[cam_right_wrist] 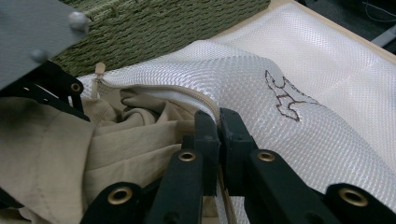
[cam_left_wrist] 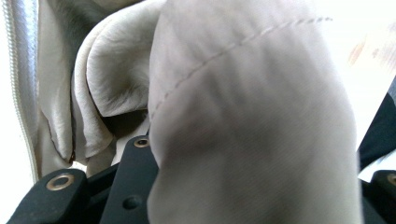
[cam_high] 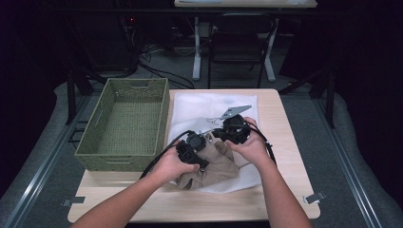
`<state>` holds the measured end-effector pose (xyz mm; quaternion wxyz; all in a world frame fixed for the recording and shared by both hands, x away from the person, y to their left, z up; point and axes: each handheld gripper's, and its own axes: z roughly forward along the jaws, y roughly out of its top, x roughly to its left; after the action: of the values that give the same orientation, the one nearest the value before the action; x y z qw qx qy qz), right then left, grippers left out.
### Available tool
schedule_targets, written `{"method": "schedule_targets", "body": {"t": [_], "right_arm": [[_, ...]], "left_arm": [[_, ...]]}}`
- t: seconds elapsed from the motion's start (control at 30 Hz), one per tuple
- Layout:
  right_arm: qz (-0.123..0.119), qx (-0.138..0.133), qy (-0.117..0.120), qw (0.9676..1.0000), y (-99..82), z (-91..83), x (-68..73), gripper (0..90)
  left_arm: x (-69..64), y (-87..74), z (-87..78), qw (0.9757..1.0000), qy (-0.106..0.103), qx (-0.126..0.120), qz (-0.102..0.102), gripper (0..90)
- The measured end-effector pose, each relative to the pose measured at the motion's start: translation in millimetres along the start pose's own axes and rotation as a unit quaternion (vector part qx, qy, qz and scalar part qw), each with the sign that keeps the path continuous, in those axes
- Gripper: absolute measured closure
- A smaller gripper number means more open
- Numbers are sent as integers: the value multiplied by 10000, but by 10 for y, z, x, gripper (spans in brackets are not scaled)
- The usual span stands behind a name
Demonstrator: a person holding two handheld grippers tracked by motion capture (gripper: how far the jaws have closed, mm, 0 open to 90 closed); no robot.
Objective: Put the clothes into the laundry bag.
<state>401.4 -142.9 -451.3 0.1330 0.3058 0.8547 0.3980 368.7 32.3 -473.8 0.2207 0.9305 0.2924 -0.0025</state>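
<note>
Your right gripper [cam_right_wrist: 218, 122] has its jaws pinched together on the zippered edge of the white mesh bag [cam_right_wrist: 299, 56], right at the mouth, holding that rim up off the bench [cam_high: 285, 142]. In the right gripper view the bag runs from the jaws toward two o'clock, and a small brown stitched emblem sits on the mesh at about one o'clock; it reads as a shape rather than letters, and no brand or wording can be made out.

Your left gripper [cam_high: 192, 149] has its jaws partly apart with a thick fold of the beige garment [cam_left_wrist: 252, 121] bunched between them. In the left gripper view the cloth covers the pads, so you cannot tell how firmly they press. A stitched seam crosses the fold, and the bag's zipper teeth run along the nine o'clock edge.

In the high view the garment lies at the bag's mouth, near the bench's middle, partly inside and partly spilling toward six o'clock. The green woven basket [cam_high: 124, 124] stands at nine o'clock, just beside the bag.
</note>
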Motion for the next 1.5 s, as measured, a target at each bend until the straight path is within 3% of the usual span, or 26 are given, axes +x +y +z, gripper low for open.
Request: {"method": "schedule_targets", "body": {"t": [0.17, 0.27, 0.5, 0.77, 1.13, 1.37, 1.5], "right_arm": [[7, 7, -6, 10000, -5, -4, -1, 868], [5, 14, -22, 10000, -10, -11, -2, 868], [-11, 47, -35, 10000, -19, 6, -6, 868], [-20, 76, -40, 10000, -23, 15, -5, 868], [-25, 70, -73, 9999, -26, 14, -7, 869], [-38, 66, -70, 9999, -25, 9, -5, 868], [-31, 53, -72, 10000, -23, 4, -3, 868]], "left_arm": [[48, 16, 59, 10000, 8, 3, -35, 632], [86, 3, 114, 9996, -22, -74, -255, 626], [163, -22, 223, 9986, -99, -172, -481, 574], [146, -34, 223, 9991, 59, -181, -369, 502], [83, -73, 63, 9993, -123, -109, -345, 434], [61, -131, -62, 9993, -103, -257, -241, 407], [57, -148, -67, 9992, -117, -231, -292, 395]]}}
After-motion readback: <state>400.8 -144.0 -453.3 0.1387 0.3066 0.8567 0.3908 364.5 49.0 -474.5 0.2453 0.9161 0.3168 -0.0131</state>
